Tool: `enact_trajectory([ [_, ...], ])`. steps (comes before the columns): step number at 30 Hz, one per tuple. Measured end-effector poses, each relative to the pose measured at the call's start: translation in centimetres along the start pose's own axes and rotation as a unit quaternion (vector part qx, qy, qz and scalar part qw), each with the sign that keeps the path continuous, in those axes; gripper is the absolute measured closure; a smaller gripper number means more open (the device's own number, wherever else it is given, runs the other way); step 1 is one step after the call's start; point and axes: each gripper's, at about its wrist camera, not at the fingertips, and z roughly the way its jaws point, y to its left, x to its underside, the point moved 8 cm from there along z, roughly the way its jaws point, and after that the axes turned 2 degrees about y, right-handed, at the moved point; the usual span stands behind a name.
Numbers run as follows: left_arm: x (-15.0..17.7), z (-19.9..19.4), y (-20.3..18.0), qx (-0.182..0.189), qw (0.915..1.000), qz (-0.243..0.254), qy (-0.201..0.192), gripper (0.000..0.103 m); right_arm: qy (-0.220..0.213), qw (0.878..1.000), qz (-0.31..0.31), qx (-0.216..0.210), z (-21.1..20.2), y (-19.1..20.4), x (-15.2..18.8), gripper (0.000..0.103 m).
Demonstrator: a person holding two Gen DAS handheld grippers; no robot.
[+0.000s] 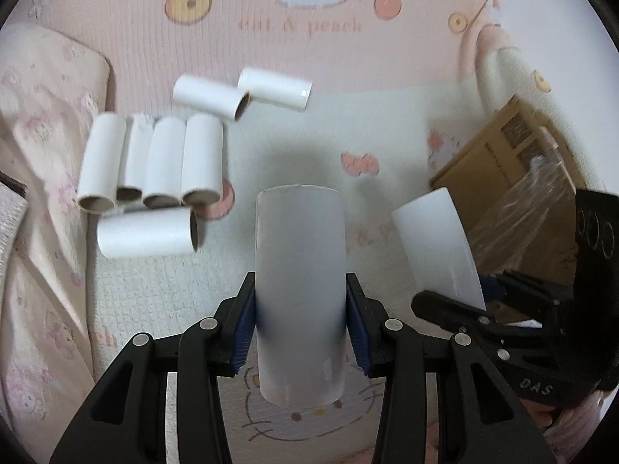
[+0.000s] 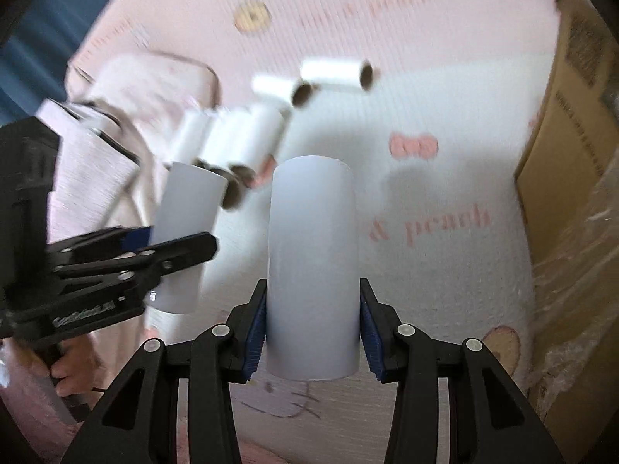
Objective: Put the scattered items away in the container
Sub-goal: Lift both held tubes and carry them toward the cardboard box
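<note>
A: Start at the left of the left wrist view. What is lying there?

B: Loose cardboard tubes on the pink cat-print bedsheet (image 1: pixel 154 38). A row of four tubes (image 1: pixel 151 162) lies side by side at centre left, open ends toward the camera, with a fifth tube (image 1: pixel 147 232) lying crosswise just below them. Two more tubes (image 1: pixel 241 91) sit above, touching end to side.

A: And at the middle?

B: The left gripper (image 1: pixel 301 328) is closed on a white tube (image 1: pixel 300 290), blue pads pressed to both flanks. The tube's long axis runs straight ahead along the fingers.

A: Further right?

B: The right gripper (image 1: pixel 483 309) comes in from the lower right, carrying its own tube (image 1: pixel 435 243). Its wrist view confirms this: the right gripper (image 2: pixel 312 324) clamps a tube (image 2: pixel 312 270) the same way, axis forward.

A: Where is the container?

B: A cardboard box (image 1: pixel 514 178), partly wrapped in clear plastic, sits at the right edge of the left wrist view. In the right wrist view the box (image 2: pixel 572 162) fills the right edge. Its opening is not visible in either view.

A: So which arm goes first?

B: I judge the right one: the box lies to the right of both grippers and nearer to the right. Each needs to swing rightward, tube leading end-first. The left would have to pass around the right gripper.
</note>
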Motion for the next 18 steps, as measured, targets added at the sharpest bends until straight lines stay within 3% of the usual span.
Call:
enact_trajectory([
  [7, -0.7, -2.5, -1.9, 0.011, 0.9995, 0.006, -0.031, 0.057, -0.049, 0.999, -0.007, -0.007, -2.5, 1.5, -1.4, 0.062],
  [14, -1.0, -5.1, -4.0, 0.015, 0.9984, 0.018, -0.051, 0.057, -0.056, 0.997, -0.01, 0.046, -5.9, 1.2, -2.1, 0.062],
  [18, -2.5, -6.0, -6.4, 0.028, 0.9964, 0.029, -0.074, 0.057, -0.088, 0.995, -0.013, 0.051, -9.0, 1.9, -3.8, 0.062],
])
